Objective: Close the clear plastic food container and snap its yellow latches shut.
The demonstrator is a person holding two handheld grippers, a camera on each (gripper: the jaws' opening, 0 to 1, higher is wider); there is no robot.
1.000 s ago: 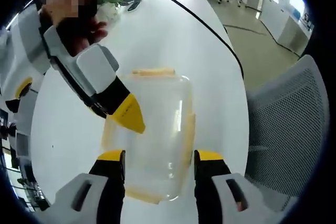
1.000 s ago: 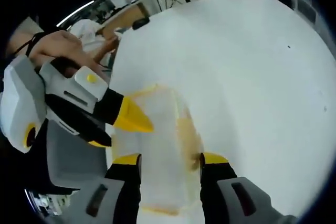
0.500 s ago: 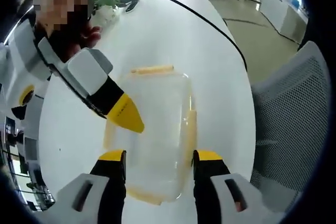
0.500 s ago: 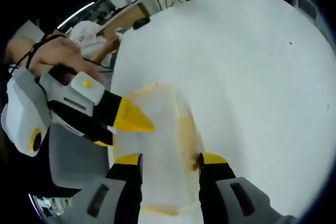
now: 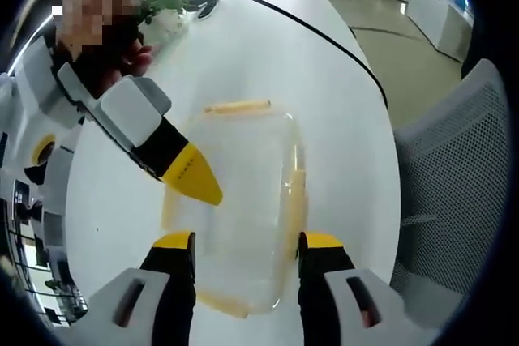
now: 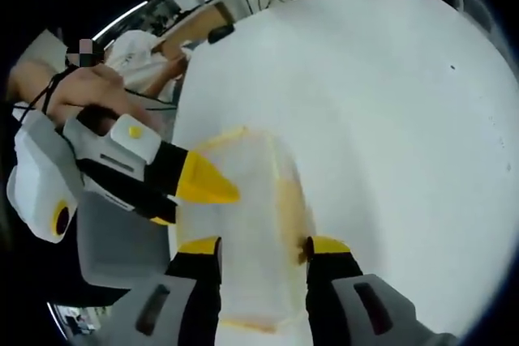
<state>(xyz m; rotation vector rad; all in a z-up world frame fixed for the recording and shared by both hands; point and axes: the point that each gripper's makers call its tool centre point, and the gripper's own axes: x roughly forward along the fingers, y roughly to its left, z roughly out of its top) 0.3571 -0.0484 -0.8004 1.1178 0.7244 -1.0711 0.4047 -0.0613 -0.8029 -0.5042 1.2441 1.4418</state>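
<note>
A clear plastic food container (image 5: 243,192) lies on the white table (image 5: 268,54) with its lid on. Yellow latches (image 5: 237,107) run along its sides. My left gripper (image 5: 246,242) is open, and its jaws stand either side of the container's near end. The right gripper (image 5: 195,182) reaches in from the left, its yellow tip over the container's left edge. In the right gripper view the container (image 6: 243,224) sits between the open jaws of my right gripper (image 6: 261,247). There the left gripper (image 6: 203,186) points its yellow tip at the container's left rim.
A black cable (image 5: 324,34) crosses the table toward its right edge. A grey mesh chair (image 5: 454,176) stands beside that edge. A small plant (image 5: 166,2) sits at the far end. A person's hand (image 6: 89,91) holds the other gripper.
Both views have shifted slightly with the hands. The container and the grippers keep the same places relative to each other.
</note>
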